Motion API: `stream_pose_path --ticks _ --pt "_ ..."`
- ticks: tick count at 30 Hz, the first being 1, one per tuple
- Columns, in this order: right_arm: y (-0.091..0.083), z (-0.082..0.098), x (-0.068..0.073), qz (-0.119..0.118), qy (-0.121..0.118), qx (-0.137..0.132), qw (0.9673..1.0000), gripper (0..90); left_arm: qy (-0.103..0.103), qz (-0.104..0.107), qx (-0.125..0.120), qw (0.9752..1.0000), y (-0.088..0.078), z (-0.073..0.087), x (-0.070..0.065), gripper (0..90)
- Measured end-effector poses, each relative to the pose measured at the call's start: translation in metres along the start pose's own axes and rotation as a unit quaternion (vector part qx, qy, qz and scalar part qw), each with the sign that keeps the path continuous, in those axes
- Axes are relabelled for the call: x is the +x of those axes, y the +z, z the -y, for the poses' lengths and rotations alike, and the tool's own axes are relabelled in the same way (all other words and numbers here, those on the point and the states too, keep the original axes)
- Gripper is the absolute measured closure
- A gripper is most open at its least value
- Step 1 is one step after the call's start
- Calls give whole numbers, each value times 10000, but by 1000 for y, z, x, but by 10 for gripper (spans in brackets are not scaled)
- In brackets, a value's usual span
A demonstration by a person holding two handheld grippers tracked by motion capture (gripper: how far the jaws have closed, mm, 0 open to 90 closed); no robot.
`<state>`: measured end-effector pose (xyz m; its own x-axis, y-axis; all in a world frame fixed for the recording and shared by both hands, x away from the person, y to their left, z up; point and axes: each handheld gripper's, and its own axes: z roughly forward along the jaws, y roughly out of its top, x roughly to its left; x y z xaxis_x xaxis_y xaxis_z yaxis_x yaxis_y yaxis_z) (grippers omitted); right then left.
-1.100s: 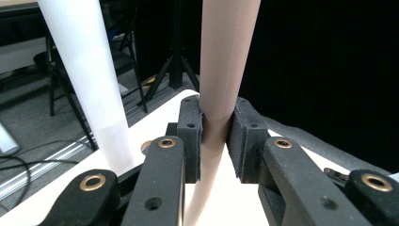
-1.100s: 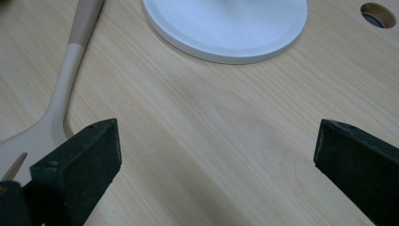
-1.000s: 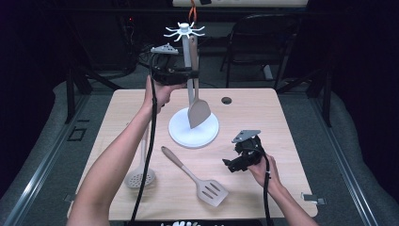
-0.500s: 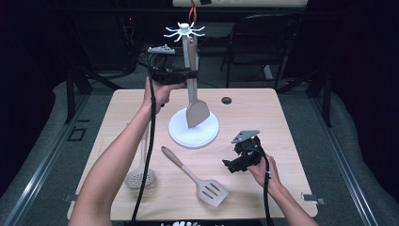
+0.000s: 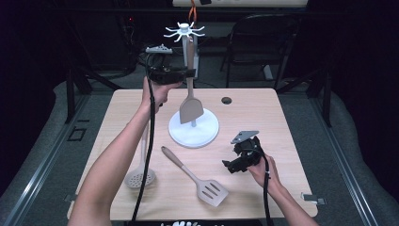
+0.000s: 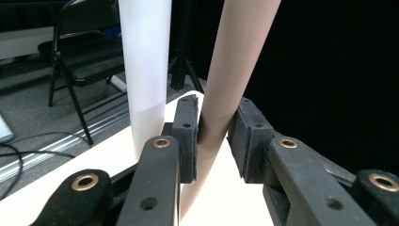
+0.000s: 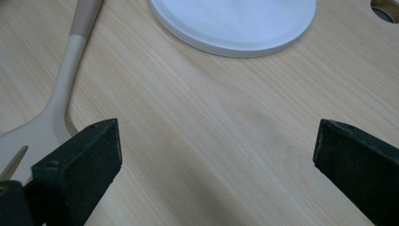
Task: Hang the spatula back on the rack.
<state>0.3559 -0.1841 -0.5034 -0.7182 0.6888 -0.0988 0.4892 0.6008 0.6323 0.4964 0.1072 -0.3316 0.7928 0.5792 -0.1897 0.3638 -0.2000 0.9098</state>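
Left gripper [image 5: 184, 73] is raised beside the white utensil stand [image 5: 193, 132], its jaws around the handle of the beige spatula [image 5: 190, 101]. In the left gripper view the left pad presses on that handle [image 6: 221, 117] while a narrow gap shows at the right pad, so the grip looks loosened or only just closing; I cannot tell which for certain. Compared with a second ago, the spatula hangs in much the same spot against the stand's pole [image 6: 145, 70], its top at the ring of white hooks [image 5: 184, 31]. The hand has barely shifted, which suggests the hanging step is at its end and the release is what remains.

On the table's left, a perforated skimmer [image 5: 140, 178] lies flat, its round head dotted with holes. Next to it lies a slotted turner [image 5: 195, 176], with a darker handle end, a pale stem and a flat slotted blade; both look like smooth matte silicone or plastic. The stand's base is a smooth, glossy white disc [image 7: 235, 23] on pale wood-grain tabletop [image 7: 197, 122].

Right gripper [image 5: 236, 165] rests low near the table's right front, its jaws spread wide and empty, with the turner's stem [image 7: 66, 84] just beside its left jaw. It seems ready to take the turner next.
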Motion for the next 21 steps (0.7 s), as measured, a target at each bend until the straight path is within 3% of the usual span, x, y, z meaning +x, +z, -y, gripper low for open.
stream_pose_path --ticks 11,21 --pt "0 0 1 -5 -16 16 10000 12 -144 107 58 9998 -16 4 0 626" --pt "2 1 1 3 -36 72 10000 13 -26 -285 -152 9995 -43 5 0 780"
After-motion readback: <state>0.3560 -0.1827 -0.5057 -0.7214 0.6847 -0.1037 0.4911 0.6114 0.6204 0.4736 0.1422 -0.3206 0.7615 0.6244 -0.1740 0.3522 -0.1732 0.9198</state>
